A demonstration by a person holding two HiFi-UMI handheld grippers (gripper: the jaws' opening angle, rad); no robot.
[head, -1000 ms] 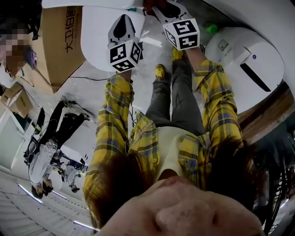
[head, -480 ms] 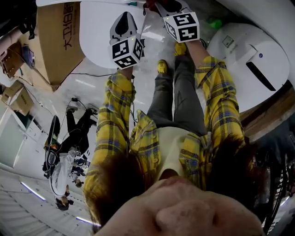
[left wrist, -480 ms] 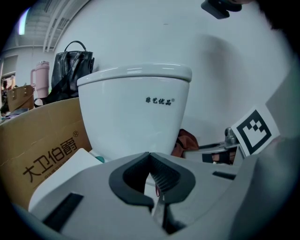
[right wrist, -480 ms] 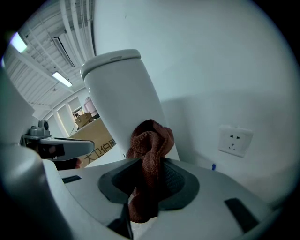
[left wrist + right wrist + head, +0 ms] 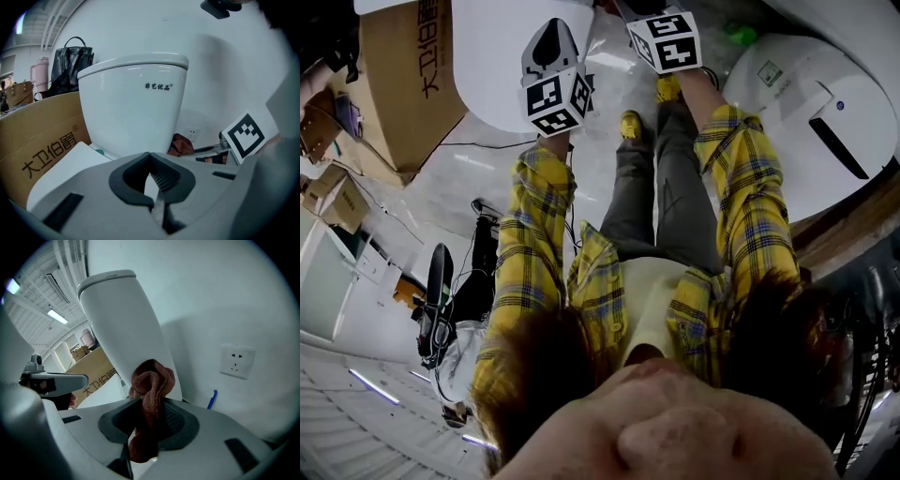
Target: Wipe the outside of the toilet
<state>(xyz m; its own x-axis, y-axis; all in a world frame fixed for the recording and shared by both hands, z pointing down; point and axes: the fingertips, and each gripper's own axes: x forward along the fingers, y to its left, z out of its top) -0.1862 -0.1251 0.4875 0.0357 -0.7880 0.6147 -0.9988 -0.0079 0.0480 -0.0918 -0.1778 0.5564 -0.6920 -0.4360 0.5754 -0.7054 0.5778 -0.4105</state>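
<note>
Toilet: white, standing against the wall. In the left gripper view its tank (image 5: 133, 108) fills the middle, with the closed lid (image 5: 61, 173) running toward me at lower left.
Right gripper (image 5: 147, 427): clamped on a rust-brown cloth (image 5: 151, 380). The cloth runs down between the jaws and bunches into a knot above them.
Cloth position: at the lower side edge of the tank, on the side nearest the wall socket (image 5: 238, 361). From the other gripper's camera it also sits low beside the tank. I cannot tell whether it is pressing on the porcelain or hanging just short of it.
Left gripper (image 5: 151, 187): jaws pressed together with only a thin sliver of light between the pads and nothing held. It is aimed at the tank front and well apart from it, so I judge it idle.
Surroundings: a cardboard box (image 5: 42, 140) sits just beside the toilet, with a black bag (image 5: 70, 61) behind it.
Done so far: I see no wet streaks, suds or dirt on the white surface, so I cannot say which parts have been covered. At most I would credit the tank side as under way.
Left to do: by my reading nearly all of it, namely the tank front and top, the lid, the bowl's outer wall and the base.
Watch for: the cloth is held as a narrow bunch, so each pass will likely cover little, and the gap between tank and wall looks tight.
</note>
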